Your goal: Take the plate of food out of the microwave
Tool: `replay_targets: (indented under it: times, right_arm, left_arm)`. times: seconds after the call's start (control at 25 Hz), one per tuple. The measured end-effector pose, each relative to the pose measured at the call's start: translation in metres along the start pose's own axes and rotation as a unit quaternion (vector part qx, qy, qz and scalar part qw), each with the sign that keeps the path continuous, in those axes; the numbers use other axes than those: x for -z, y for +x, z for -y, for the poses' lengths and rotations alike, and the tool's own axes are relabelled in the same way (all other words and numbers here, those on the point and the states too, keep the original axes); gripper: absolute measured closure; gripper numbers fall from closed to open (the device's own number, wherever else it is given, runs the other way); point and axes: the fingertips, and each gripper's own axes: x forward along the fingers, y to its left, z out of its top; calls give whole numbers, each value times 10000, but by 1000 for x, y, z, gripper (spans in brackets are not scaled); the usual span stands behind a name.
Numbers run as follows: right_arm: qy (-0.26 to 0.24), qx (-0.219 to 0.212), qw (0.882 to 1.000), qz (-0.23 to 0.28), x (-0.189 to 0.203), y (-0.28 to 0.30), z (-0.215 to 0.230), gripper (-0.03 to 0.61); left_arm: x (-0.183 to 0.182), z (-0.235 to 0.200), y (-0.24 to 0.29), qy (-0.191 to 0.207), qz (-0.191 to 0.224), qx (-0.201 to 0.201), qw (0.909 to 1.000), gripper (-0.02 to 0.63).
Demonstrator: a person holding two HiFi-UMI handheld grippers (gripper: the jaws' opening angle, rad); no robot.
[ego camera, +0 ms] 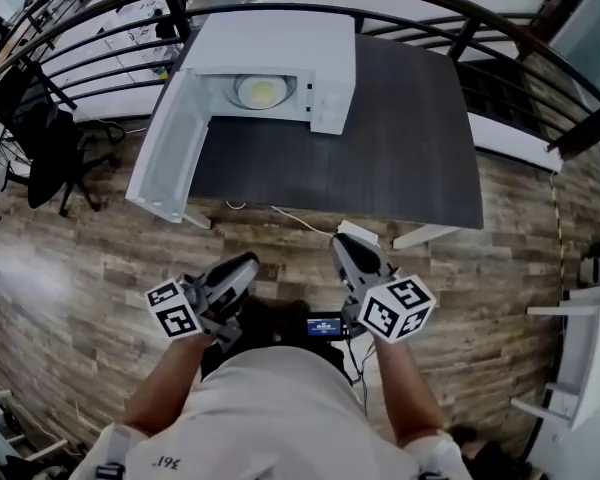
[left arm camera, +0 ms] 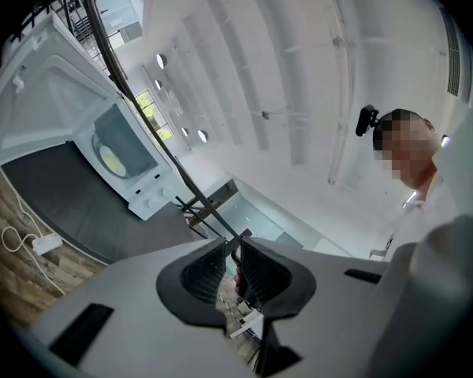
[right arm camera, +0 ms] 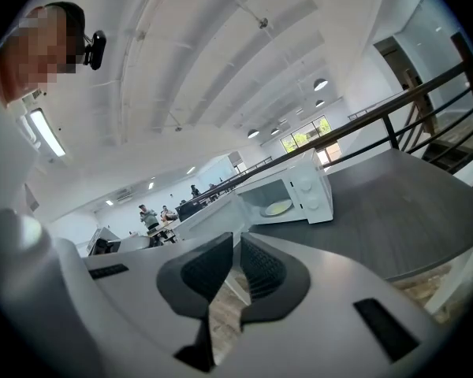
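Several bystanders (right arm camera: 148, 213) show only in right gripper view.

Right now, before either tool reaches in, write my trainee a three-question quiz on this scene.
1. True or false: the white microwave oven on the dark grey table has its door shut.
2. Where is the round plate of yellow food? A) on the table B) inside the microwave C) on top of the microwave
3. What do the left tool and the right tool hold?
Key: 1 false, the door hangs open; 2 B; 3 nothing.
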Motion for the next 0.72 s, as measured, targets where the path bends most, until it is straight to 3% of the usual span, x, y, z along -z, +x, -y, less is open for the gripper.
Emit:
replay_targets:
  times: [0.32, 0.72]
  right_arm:
    - [60, 4, 10000, -4, -22, 59, 24, 568]
    - [156, 283, 9994, 127, -70, 176, 30, 568]
  left_arm:
    - [-45, -48, 31, 136, -46, 99, 9998, 569]
    - [-140, -131, 56, 216, -502, 232, 9982, 569]
